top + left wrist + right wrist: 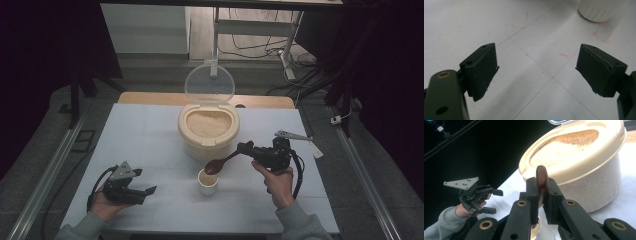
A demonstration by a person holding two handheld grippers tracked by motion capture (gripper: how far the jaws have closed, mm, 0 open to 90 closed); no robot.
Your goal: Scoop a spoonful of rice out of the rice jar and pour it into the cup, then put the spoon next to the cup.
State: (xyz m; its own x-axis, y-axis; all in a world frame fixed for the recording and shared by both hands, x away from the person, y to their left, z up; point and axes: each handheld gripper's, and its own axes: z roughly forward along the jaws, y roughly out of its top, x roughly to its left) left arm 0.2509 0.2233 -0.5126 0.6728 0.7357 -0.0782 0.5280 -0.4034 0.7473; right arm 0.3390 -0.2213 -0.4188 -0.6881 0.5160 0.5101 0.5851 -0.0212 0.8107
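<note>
A cream rice container full of rice, its clear lid standing open, sits mid-table; it fills the right of the right gripper view. My right gripper is shut on a brown wooden spoon, whose bowl hangs just above a small white cup. In its own view the jaws pinch the spoon handle edge-on, with the cup below. My left gripper rests at the front left, open and empty; its own view shows bare table and the cup's base.
The white tabletop has thin grid lines and red marks. A wooden strip edges its far side. Beyond stand a metal frame and floor cables. Dark curtains flank both sides.
</note>
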